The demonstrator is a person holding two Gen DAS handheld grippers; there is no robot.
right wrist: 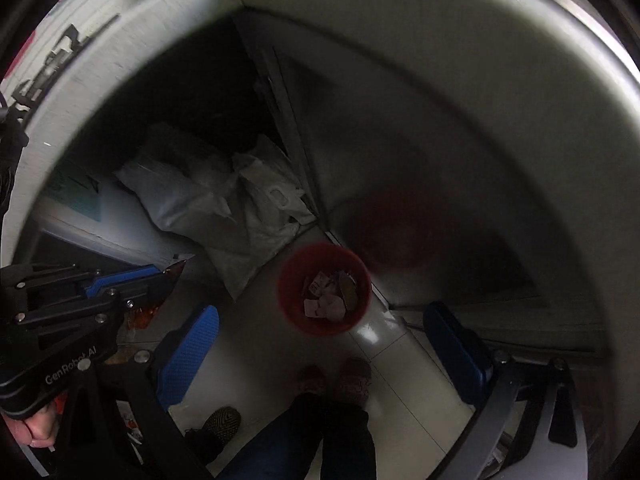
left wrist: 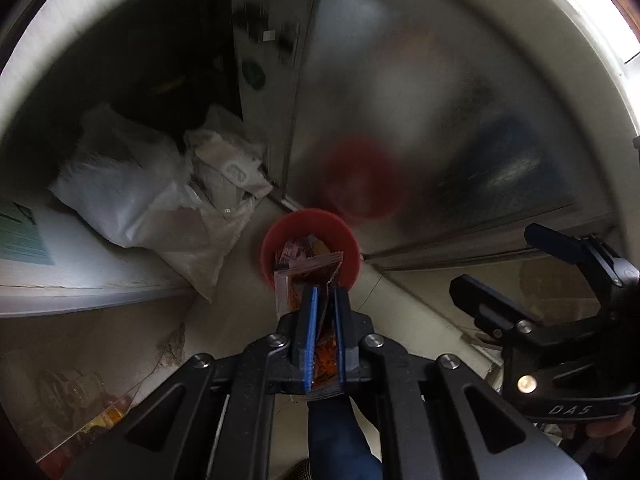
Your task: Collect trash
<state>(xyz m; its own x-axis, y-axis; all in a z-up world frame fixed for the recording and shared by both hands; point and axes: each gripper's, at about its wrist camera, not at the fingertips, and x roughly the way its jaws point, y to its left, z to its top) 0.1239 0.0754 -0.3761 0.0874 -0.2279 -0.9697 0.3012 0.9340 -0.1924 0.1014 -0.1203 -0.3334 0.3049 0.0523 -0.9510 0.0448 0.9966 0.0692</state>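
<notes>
Left gripper [left wrist: 325, 300] clenched on a snack wrapper [left wrist: 312, 276] right over the red bin [right wrist: 324, 288] on the floor — already part-full — right gripper [right wrist: 320, 336] released, empty; drop's left.

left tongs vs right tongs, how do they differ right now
The left tongs are shut on a wrapper; the right tongs stand wide open with nothing between them. The left tongs sit over the red bin in their own view; the right tongs frame the bin from farther back. Both have blue pads and point down at the floor.
</notes>
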